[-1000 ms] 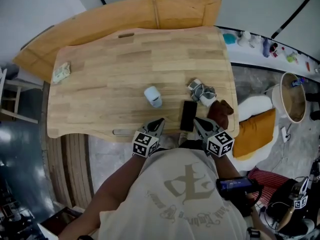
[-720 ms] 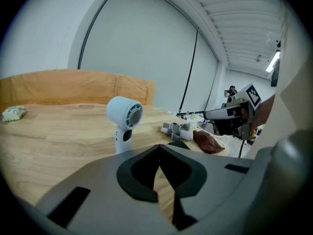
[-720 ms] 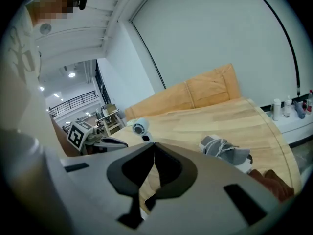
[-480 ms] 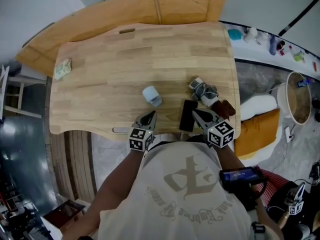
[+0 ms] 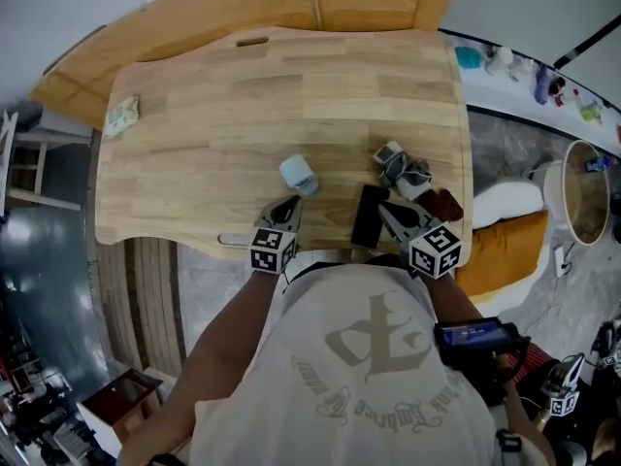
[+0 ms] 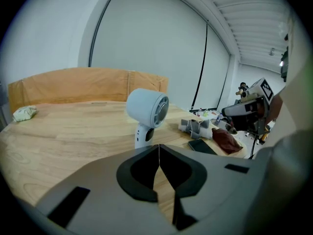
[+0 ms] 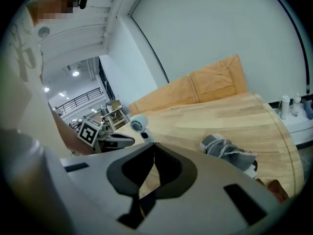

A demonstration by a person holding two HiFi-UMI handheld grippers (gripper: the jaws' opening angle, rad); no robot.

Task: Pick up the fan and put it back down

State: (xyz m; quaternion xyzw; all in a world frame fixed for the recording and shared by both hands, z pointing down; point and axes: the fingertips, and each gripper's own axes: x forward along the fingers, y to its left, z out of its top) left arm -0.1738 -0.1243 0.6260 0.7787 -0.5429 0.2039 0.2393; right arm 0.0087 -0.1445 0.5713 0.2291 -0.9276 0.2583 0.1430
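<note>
Nearest, the left gripper point(image 5: 288, 207) and right gripper point(image 5: 384, 208) sit over the near edge of the table point(image 5: 223, 115), each with jaws pressed together on nothing. Just beyond the left gripper's tips, the white fan point(image 5: 298, 176) stands upright on the wood. A black phone point(image 5: 368, 217) lies beside the right gripper, with a grey cloth bundle point(image 5: 402, 167) beyond it.

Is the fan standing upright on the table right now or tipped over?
Upright. In the left gripper view the fan stands on its base on the table, round head on top.
</note>
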